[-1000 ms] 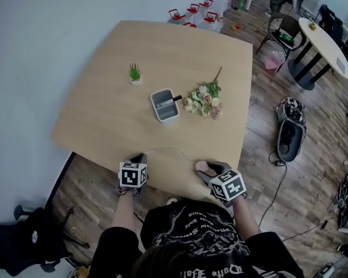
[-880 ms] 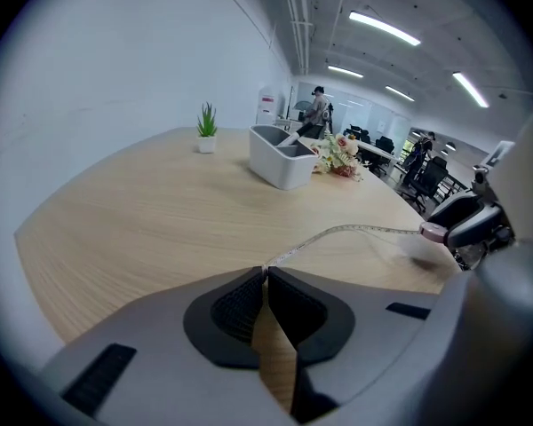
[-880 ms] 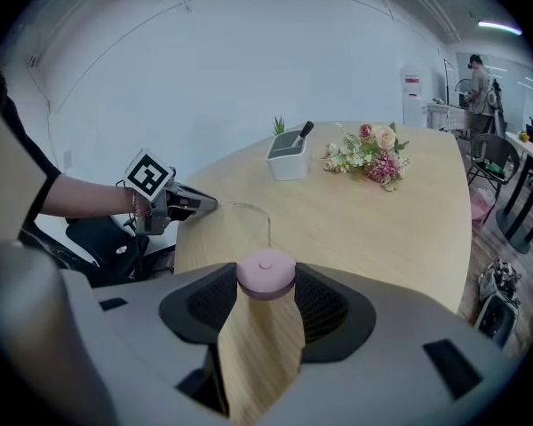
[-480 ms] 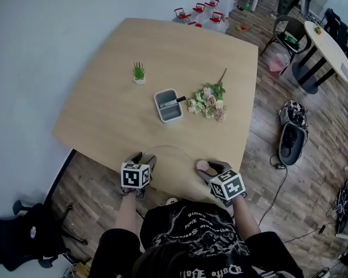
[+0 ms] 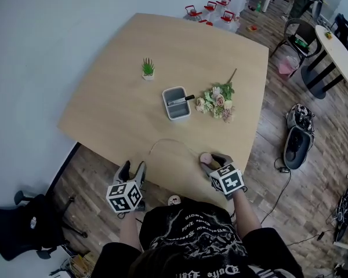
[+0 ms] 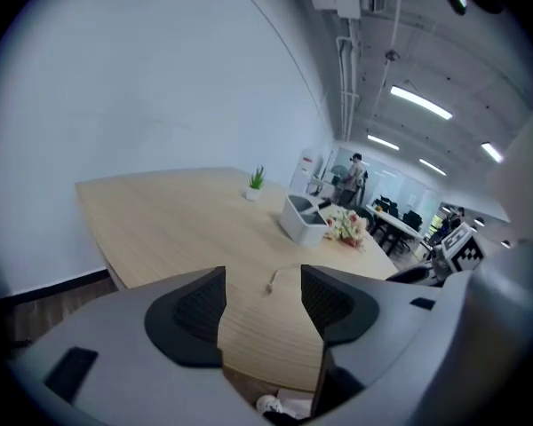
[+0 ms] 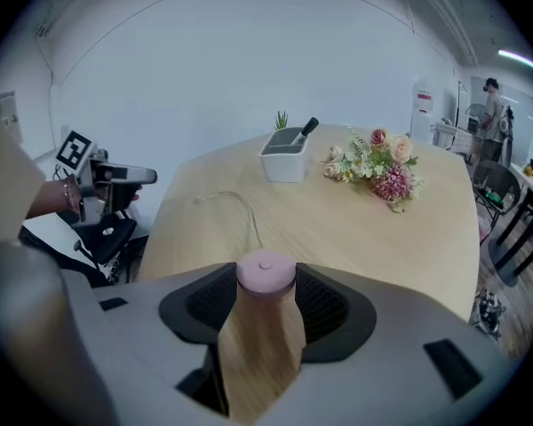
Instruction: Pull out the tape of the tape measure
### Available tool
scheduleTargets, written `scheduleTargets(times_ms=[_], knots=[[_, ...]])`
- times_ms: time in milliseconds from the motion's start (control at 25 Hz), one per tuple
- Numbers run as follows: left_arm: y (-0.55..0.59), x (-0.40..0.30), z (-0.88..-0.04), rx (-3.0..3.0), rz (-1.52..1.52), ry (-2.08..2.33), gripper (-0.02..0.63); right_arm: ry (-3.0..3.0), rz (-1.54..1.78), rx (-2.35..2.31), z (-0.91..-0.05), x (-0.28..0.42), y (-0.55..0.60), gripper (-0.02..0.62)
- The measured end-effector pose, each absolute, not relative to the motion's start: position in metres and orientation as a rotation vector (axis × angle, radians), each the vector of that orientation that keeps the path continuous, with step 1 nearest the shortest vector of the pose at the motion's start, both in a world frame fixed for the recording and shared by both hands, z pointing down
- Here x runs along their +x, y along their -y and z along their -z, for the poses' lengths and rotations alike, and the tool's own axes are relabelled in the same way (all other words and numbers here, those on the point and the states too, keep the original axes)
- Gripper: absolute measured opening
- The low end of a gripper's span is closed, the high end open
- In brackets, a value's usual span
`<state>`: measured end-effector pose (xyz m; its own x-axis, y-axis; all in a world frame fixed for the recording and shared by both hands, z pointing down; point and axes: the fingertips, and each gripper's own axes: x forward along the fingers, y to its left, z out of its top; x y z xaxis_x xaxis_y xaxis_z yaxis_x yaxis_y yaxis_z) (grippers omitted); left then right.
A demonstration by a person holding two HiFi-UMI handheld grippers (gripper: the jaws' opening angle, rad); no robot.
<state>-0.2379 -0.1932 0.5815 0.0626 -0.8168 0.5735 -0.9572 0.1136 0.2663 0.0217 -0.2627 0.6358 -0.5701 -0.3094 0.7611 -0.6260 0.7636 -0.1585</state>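
Note:
A small round pink tape measure (image 5: pixel 205 157) sits near the wooden table's (image 5: pixel 133 114) near edge, and my right gripper (image 5: pixel 212 160) is shut on it. In the right gripper view the pink case (image 7: pixel 266 273) is pinched between both pads. Its thin tape (image 5: pixel 173 141) curves left across the table, and its free end (image 6: pixel 273 282) lies loose on the wood. My left gripper (image 5: pixel 133 168) hangs off the near edge, back from that end. Its jaws have just been opening and stand wide with nothing between them (image 6: pixel 263 302).
Mid-table stand a grey tray (image 5: pixel 177 103) with a black pen, a bunch of flowers (image 5: pixel 218 102) and a small potted plant (image 5: pixel 148 68). Red-capped water bottles (image 5: pixel 209 7) stand past the far edge. A bag (image 5: pixel 297 135) lies on the floor at the right.
My left gripper has let go of the tape end, opened wide and drawn back off the table's near edge. The tape end now lies on the wood. The right gripper has barely shifted.

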Motion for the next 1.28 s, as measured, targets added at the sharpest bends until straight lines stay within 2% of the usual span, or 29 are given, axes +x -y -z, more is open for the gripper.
scheduleTargets(times_ms=[320,520,640,720,1000,1280], knots=[[0.163,-0.233,-0.550,1.815,-0.212,1.866,0.258,2.174,-0.387,0.713,-0.649,0.024,0.283,0.222],[0.152,-0.227,-0.551,1.844,-0.252,1.847,0.258,2.164,-0.434,0.733,-0.656,0.024,0.282,0.229],[0.148,-0.225,-0.548,1.853,-0.249,1.841,0.258,2.206,-0.469,0.755,-0.652,0.019,0.282,0.261],[0.146,-0.224,-0.545,1.860,-0.240,1.838,0.258,2.242,-0.489,0.815,-0.641,0.020,0.284,0.284],[0.150,-0.210,-0.535,1.951,-0.226,1.799,0.257,2.334,-0.425,0.953,-0.600,0.027,0.278,0.285],[0.165,-0.182,-0.513,2.123,-0.230,1.740,0.258,2.469,-0.295,1.201,-0.524,0.045,0.274,0.285]])
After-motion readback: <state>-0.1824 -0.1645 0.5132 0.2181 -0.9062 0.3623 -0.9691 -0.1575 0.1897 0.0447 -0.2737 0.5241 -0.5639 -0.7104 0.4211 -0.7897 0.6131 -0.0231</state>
